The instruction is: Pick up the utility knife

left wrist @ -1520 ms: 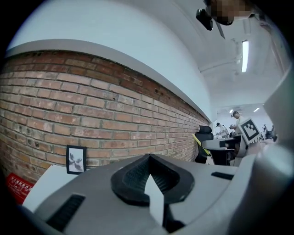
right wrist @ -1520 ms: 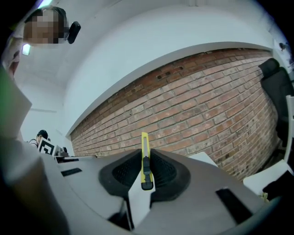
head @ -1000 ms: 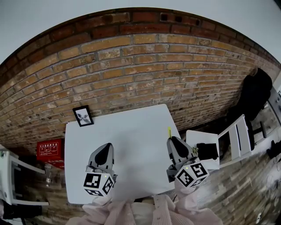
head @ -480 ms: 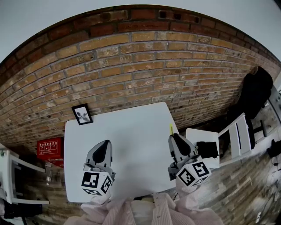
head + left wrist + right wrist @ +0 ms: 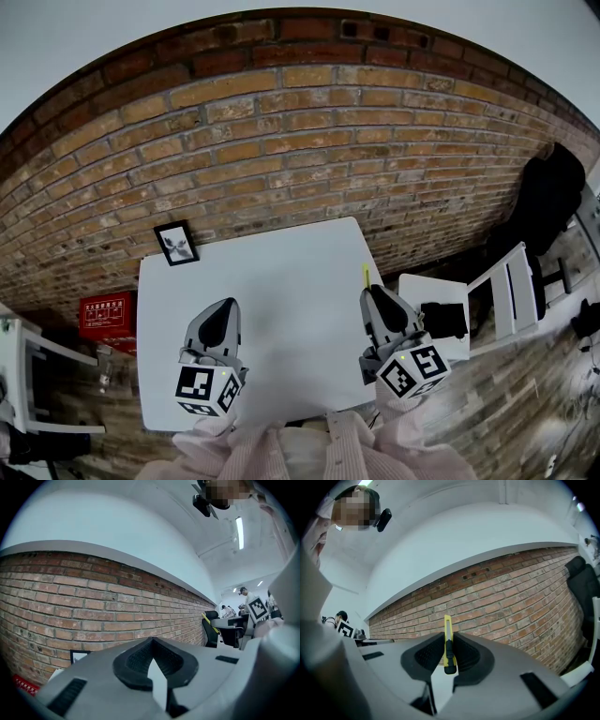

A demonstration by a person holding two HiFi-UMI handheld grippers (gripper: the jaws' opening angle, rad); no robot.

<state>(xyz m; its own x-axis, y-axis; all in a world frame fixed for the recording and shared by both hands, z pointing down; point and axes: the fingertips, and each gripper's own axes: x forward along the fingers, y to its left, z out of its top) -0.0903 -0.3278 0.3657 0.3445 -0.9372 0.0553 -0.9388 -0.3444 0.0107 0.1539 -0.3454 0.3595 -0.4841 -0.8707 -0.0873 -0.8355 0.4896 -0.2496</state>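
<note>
Grasps the knife [image 5: 448, 634] in the jaws of the right gripper [image 5: 373, 298], at 4 o'clock on the desk [image 5: 281, 272], right over its right edge. Yellow tip sticking out past the jaws toward 12, clear of the surface. Holds the left gripper [image 5: 225, 314] at 7 o'clock, jaws clenched on nothing, tips meeting. Both raised above the near half and well apart, with bare white desk between them and ahead, all the way to the far edge.

At the 10 o'clock corner, a small framed picture [image 5: 176, 246]; standing or lying flat, cannot tell. Beyond the far edge, from 9 through 12 to 3, a brick wall [image 5: 300, 141] with plain white above it.

Off the right edge at 3 o'clock, just beside the desk, a white side table [image 5: 417, 289] carrying a black object [image 5: 442, 321]. Farther out that way, a white chair [image 5: 511, 286] and a dark coat [image 5: 548, 202]. Off the left edge at 9 o'clock, a red box [image 5: 105, 315] against the wall. At 6 o'clock, pink sleeves [image 5: 234, 450] at the near edge.
</note>
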